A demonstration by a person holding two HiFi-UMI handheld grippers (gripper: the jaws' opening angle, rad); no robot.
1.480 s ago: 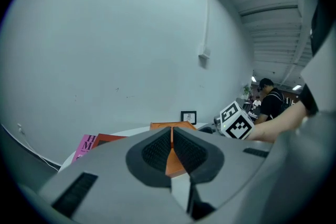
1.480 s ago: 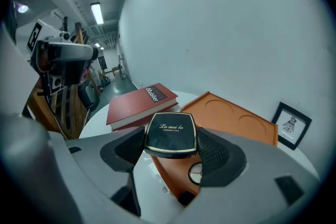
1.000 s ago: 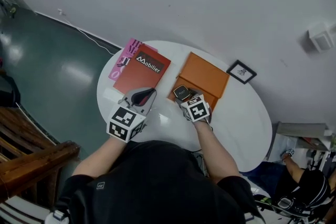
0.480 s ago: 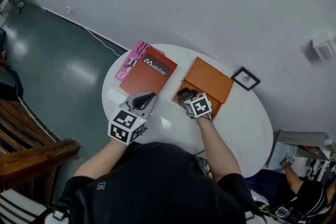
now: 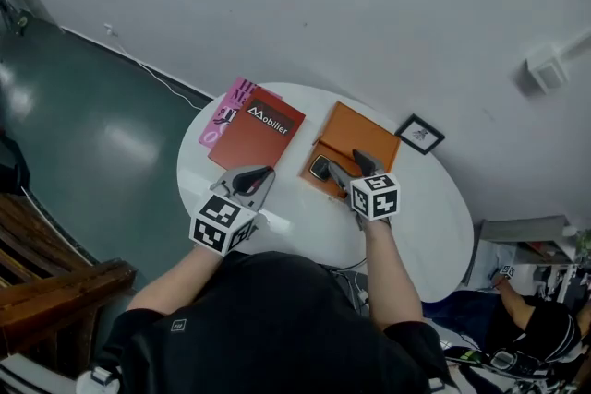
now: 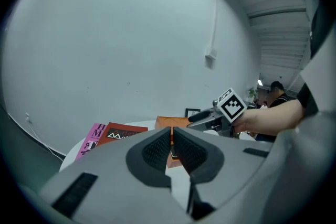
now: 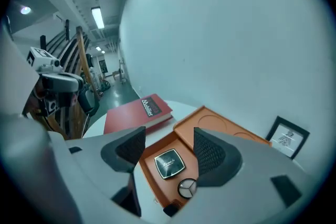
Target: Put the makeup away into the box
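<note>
Right gripper (image 5: 349, 167), head view: jaws spread, nothing between them, held above the near edge of the orange box (image 5: 367, 136). Box lies open on the round white table (image 5: 416, 221), lid folded back flat. Black compact (image 5: 319, 167) lies inside the tray, just left of the gripper's fingers. Left gripper (image 5: 261, 173) hovers over bare tabletop, near the red book (image 5: 259, 126), which lies on a pink magazine (image 5: 224, 109). Framed picture (image 5: 420, 134) stands beyond the box

Left gripper view: left gripper (image 6: 171, 136) has its ribbed pads pressed together, nothing pinched. Past the jaws: orange box (image 6: 169, 123), red book (image 6: 118, 132), and the right gripper (image 6: 202, 118) with its marker cube raised over the table

Right gripper view: right gripper (image 7: 169, 140) jaws wide apart, empty, looking down into the tray. Compact (image 7: 169, 163) is square with rounded corners, glossy black top, thin silver rim, pale script lettering; it lies flat, clear of both pads. Just beside it lies a small round silver-rimmed piece (image 7: 187, 187) with a three-spoke mark. Box lid (image 7: 223, 126) shows two round recesses. Red book (image 7: 139, 113) lies left of the box, framed picture (image 7: 287, 137) to the right
</note>
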